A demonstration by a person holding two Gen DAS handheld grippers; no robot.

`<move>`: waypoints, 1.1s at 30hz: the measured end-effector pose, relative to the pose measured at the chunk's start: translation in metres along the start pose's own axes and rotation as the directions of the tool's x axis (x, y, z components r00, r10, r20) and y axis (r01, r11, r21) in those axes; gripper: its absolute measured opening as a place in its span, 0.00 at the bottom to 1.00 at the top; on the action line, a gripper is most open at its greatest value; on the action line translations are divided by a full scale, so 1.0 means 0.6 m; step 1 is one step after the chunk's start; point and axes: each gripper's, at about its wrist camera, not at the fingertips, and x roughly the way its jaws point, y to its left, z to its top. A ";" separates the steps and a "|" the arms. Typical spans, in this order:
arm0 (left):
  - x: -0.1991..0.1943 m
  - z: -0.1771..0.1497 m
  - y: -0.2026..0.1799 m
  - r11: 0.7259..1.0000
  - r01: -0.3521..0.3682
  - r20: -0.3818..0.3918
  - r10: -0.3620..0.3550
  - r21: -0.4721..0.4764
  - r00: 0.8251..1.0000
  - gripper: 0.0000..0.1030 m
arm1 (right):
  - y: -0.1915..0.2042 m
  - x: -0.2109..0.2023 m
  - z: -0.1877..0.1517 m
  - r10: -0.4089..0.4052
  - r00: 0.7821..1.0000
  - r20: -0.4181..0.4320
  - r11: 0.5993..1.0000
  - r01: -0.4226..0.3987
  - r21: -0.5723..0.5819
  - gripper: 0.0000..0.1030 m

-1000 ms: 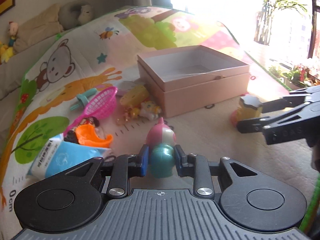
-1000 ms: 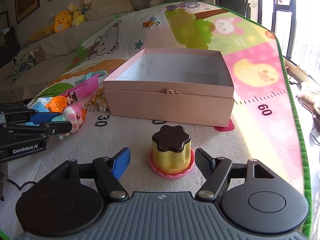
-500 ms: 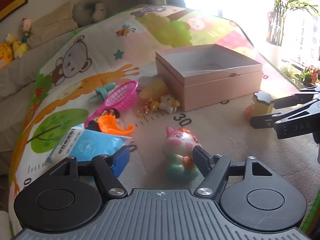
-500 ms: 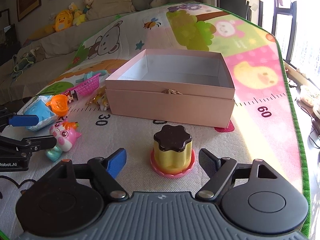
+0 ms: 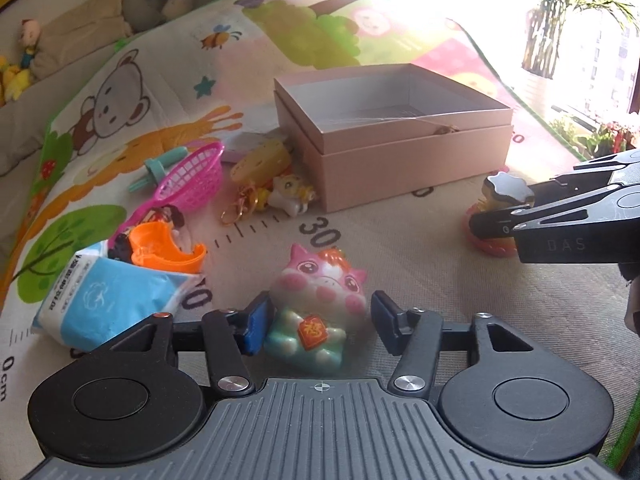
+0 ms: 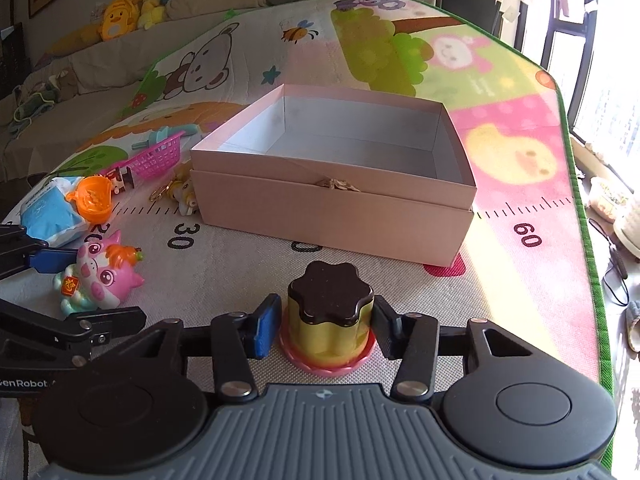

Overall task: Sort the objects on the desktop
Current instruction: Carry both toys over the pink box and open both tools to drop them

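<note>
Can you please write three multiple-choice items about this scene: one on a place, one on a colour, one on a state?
1. Where does the pink pig toy lie?
A. inside the box
B. on the mat, between the fingers of the left hand-held gripper
C. in the pink basket

2. What colour is the top of the pudding toy?
A. dark brown
B. white
C. green

3. In what state is the pink box?
A. closed with a lid
B. open and full of toys
C. open and empty

Answers:
1 B, it lies flat on the mat between the two fingers.
2 A, the flower-shaped top is dark brown.
3 C, only bare walls and floor show.
</note>
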 end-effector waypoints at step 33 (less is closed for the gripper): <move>-0.013 0.063 0.015 0.994 -0.055 0.207 0.034 0.097 0.978 0.93 | -0.043 -0.026 0.167 -0.011 0.981 0.194 1.000 0.013 -0.010 0.50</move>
